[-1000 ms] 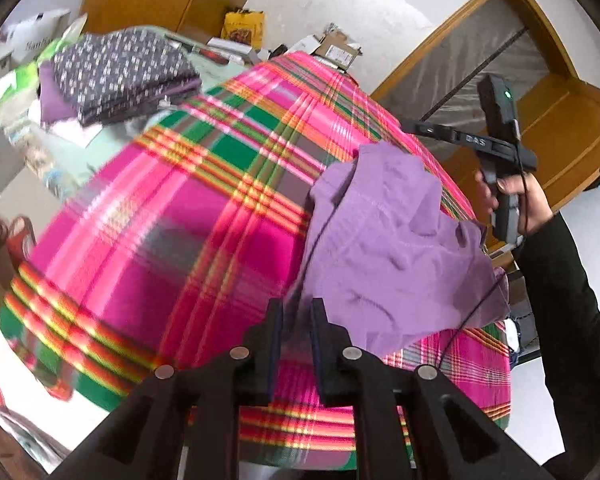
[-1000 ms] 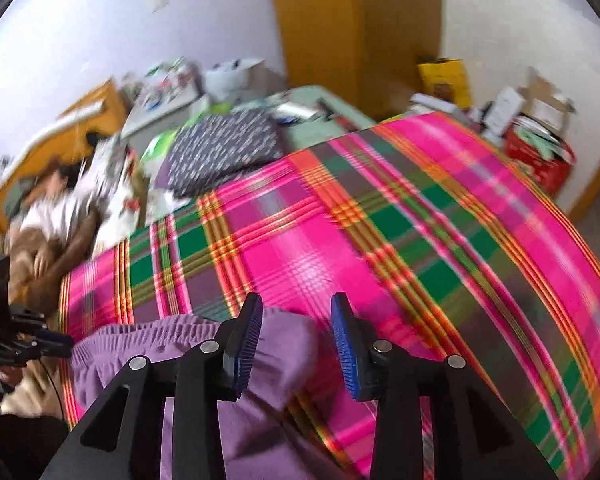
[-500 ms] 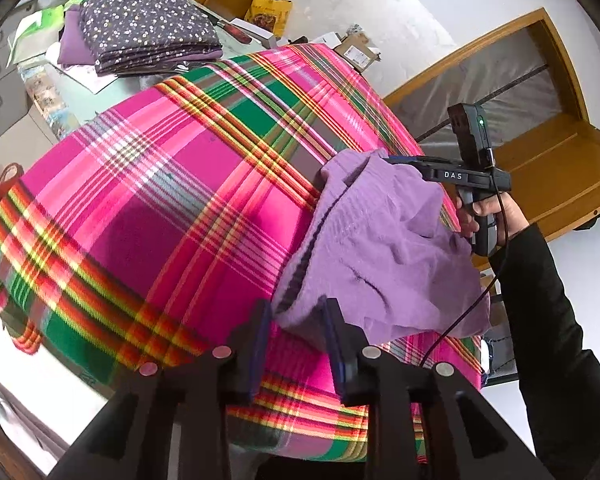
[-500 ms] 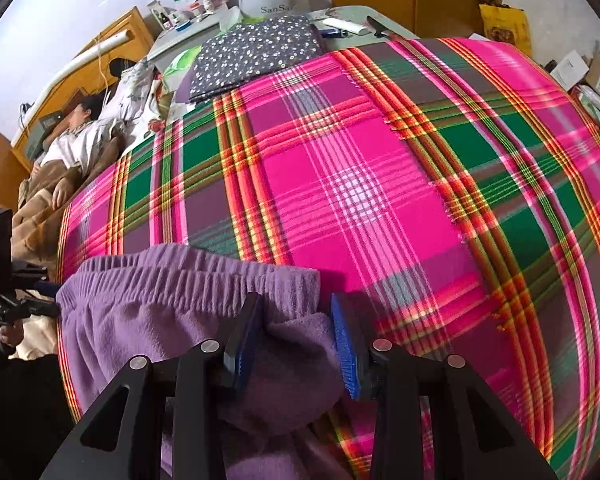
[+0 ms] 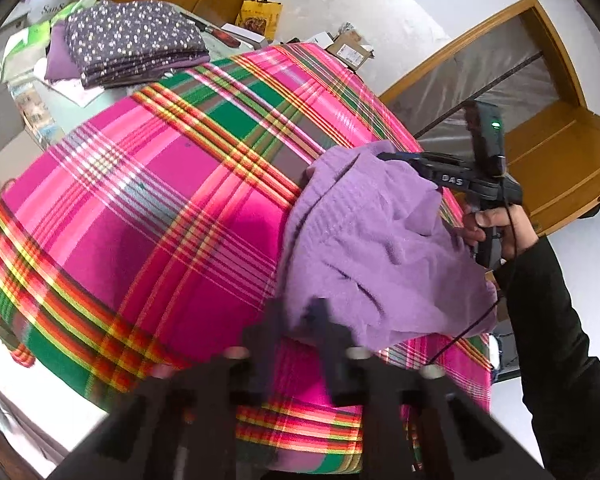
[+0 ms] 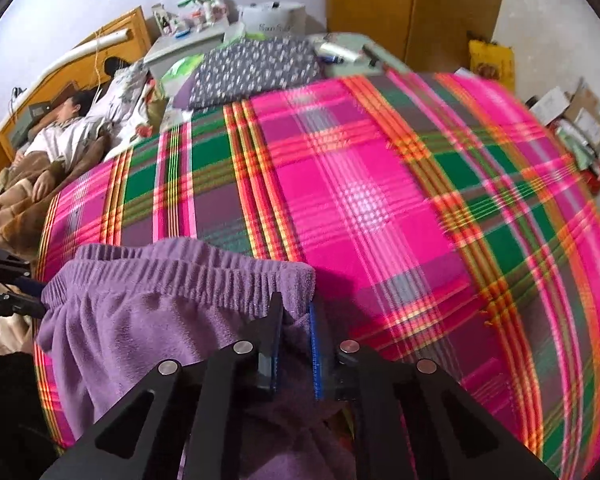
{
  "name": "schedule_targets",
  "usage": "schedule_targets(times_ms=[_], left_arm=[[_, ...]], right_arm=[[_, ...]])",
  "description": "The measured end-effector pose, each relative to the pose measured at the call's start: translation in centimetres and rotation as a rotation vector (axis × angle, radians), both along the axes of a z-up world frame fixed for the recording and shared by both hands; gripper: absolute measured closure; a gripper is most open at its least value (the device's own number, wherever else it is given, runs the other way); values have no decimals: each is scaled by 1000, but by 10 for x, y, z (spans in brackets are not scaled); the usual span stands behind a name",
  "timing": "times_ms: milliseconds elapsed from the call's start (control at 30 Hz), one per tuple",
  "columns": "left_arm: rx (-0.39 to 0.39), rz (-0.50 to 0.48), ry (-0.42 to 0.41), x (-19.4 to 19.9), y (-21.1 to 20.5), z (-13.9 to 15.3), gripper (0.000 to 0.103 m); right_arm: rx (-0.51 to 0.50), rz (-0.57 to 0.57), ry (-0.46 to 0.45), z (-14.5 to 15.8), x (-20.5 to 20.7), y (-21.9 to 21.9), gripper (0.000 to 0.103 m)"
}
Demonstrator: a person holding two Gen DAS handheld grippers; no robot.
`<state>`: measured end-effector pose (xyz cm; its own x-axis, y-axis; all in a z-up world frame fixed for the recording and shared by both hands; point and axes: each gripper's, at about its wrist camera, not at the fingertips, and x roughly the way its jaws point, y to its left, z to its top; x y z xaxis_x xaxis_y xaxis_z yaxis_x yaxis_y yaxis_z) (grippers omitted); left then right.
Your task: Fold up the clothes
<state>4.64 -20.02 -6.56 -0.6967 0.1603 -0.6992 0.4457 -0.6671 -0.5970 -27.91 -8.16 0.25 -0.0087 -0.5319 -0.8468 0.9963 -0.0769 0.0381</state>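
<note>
I see the plaid blanket (image 6: 380, 184) covering the surface, and on its near edge the purple trousers (image 6: 148, 320) lie bunched, waistband up. I judge I'm at the spreading step: each waistband corner is taken, and next I must draw them apart and lay the cloth flat on the blanket. My right hand-held gripper (image 6: 294, 332) is pinched on the waistband corner; my left hand-held gripper (image 5: 296, 320), blurred, looks clamped on the opposite edge.

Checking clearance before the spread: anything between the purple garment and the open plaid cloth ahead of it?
Nothing visible. Both claws already pinch the purple garment: right claw at the waistband corner, left claw at its near edge. The plaid cloth ahead lies bare; the folded dotted fabric sits beyond its far edge.
</note>
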Motion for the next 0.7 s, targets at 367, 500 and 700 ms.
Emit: schedule_targets(times_ms=[367,500,700], left_arm=[[-256,-80,163,-22,27,82,96],[-324,-131,226,-34,47,109,96],[-402,-213,326,-56,79,151,96]], right_arm=[[-390,-233,189,101,14,87,92],[-498,-314,304,142,32,131,92],[-604,-464,434,186,48,207,92]])
